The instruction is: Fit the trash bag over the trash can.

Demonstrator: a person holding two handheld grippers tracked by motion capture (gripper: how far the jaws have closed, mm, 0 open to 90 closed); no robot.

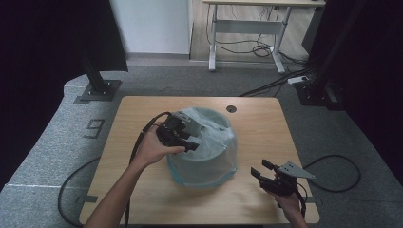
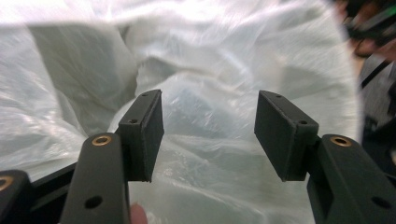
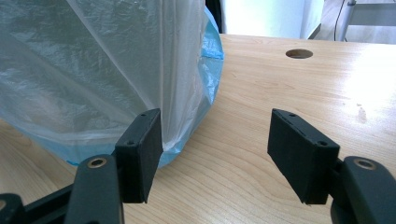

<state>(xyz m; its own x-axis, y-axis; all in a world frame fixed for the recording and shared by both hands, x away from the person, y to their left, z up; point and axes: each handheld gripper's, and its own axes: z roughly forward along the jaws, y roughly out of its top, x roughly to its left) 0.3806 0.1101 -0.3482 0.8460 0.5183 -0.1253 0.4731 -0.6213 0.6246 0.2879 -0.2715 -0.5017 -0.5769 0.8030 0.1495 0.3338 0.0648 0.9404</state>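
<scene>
A round tub-like object wrapped in a thin translucent plastic bag (image 1: pixel 209 147) stands in the middle of the wooden table (image 1: pixel 256 128), with blue showing at its base (image 3: pixel 208 56). My left gripper (image 1: pixel 191 142) is over the bag's upper left side, and its jaws stand open. In the left gripper view, crumpled plastic (image 2: pixel 210 84) lies just beyond the left gripper (image 2: pixel 210 135), and the pads are not pressing on it. My right gripper (image 1: pixel 260 168) hovers near the table's front right, open and holding nothing. In the right gripper view, the bag (image 3: pixel 93 70) sits left of the right gripper (image 3: pixel 215 149).
A round cable hole (image 1: pixel 231 109) sits near the table's far edge. On the grey carpet beyond are a black stand base (image 1: pixel 100 89), a white-legged desk (image 1: pixel 247 28) and loose cables (image 1: pixel 280 80). Bare wood lies to the right of the bag.
</scene>
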